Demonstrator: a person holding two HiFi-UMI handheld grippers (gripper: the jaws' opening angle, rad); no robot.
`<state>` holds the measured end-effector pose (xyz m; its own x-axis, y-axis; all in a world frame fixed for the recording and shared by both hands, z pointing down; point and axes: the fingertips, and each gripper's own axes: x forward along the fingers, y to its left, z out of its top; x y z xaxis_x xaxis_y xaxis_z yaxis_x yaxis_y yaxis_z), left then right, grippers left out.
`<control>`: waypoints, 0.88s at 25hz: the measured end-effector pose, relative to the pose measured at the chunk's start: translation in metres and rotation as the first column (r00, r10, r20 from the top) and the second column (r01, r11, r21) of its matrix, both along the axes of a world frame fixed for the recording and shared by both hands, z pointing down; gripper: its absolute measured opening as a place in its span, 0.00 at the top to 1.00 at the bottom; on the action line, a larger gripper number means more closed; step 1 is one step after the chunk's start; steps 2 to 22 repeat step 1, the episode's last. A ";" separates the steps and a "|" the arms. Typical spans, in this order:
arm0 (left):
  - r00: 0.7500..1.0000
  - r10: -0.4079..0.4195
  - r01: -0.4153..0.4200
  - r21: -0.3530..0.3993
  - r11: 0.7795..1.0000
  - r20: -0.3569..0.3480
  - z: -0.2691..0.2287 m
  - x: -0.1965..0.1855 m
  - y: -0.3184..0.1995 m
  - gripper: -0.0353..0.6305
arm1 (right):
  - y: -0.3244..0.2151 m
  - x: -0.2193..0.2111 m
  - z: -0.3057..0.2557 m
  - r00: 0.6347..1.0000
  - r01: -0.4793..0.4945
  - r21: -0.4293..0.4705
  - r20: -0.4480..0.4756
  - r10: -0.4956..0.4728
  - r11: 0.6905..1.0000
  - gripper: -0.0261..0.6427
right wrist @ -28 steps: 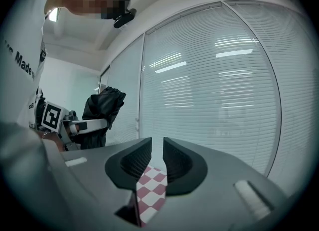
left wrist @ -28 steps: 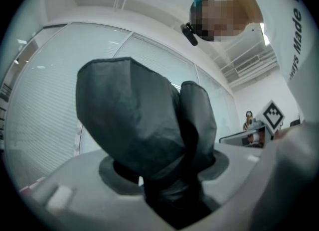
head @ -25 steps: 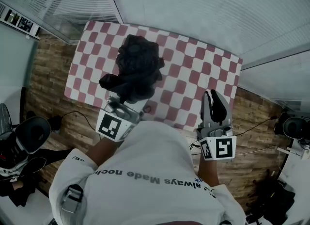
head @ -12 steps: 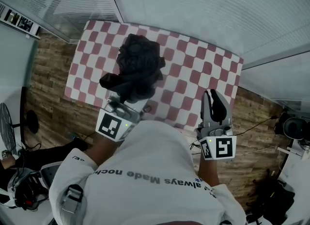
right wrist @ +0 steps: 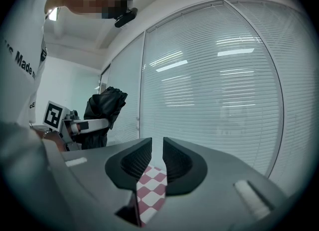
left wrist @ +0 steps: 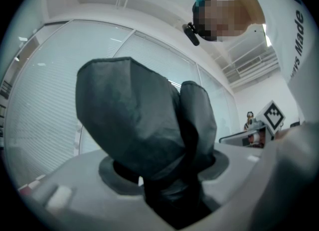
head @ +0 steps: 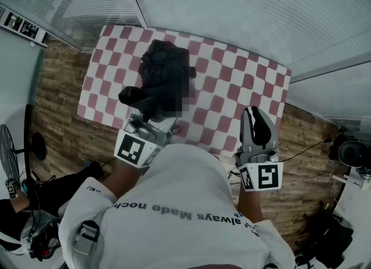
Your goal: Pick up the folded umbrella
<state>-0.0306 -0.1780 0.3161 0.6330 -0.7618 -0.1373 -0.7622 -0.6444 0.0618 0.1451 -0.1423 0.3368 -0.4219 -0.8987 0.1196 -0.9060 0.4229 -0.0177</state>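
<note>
**Head view.**
- Tabletop point(head: 255, 82): covered with a red-and-white checked cloth.
- Folded umbrella point(head: 165, 73): a dark, bunched bundle over the left half of the tabletop. It reaches from near the front edge toward the far edge.
- Your left hand-held gripper point(head: 152, 114): at the front edge toward the left corner, with its jaws closed on the near end of the umbrella.
- Your right hand-held gripper point(head: 255, 114): at the front edge toward the right corner, well apart from the umbrella.

**Left gripper view.**
- Left hand-held gripper point(left wrist: 167, 168): both pads press on the umbrella's point(left wrist: 139, 130) narrow lower part.
- The dark fabric swells out above the jaws and fills the middle of the view, against the window blinds point(left wrist: 45, 105).

**Right gripper view.**
- Right hand-held gripper point(right wrist: 157, 150): the jaws stand a narrow slit apart with nothing between them. Only the checked cloth point(right wrist: 152, 190) shows through the gap.
- At the left of this view your left hand-held gripper point(right wrist: 82, 124) holds the umbrella point(right wrist: 105, 108), which rises tilted above it.
- The umbrella's lower end is hidden here, so you cannot tell whether it touches the tabletop.
</note>
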 end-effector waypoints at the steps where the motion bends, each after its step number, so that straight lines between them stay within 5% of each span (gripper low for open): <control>1: 1.000 -0.001 0.001 -0.001 1.000 -0.001 0.000 -0.001 0.000 0.55 | 0.000 0.000 0.000 1.000 0.001 0.000 0.000 -0.001 1.000 0.86; 22: 1.000 -0.001 0.001 -0.001 1.000 -0.001 0.000 -0.001 0.000 0.55 | 0.000 0.000 0.000 1.000 0.001 0.000 0.000 -0.001 1.000 0.86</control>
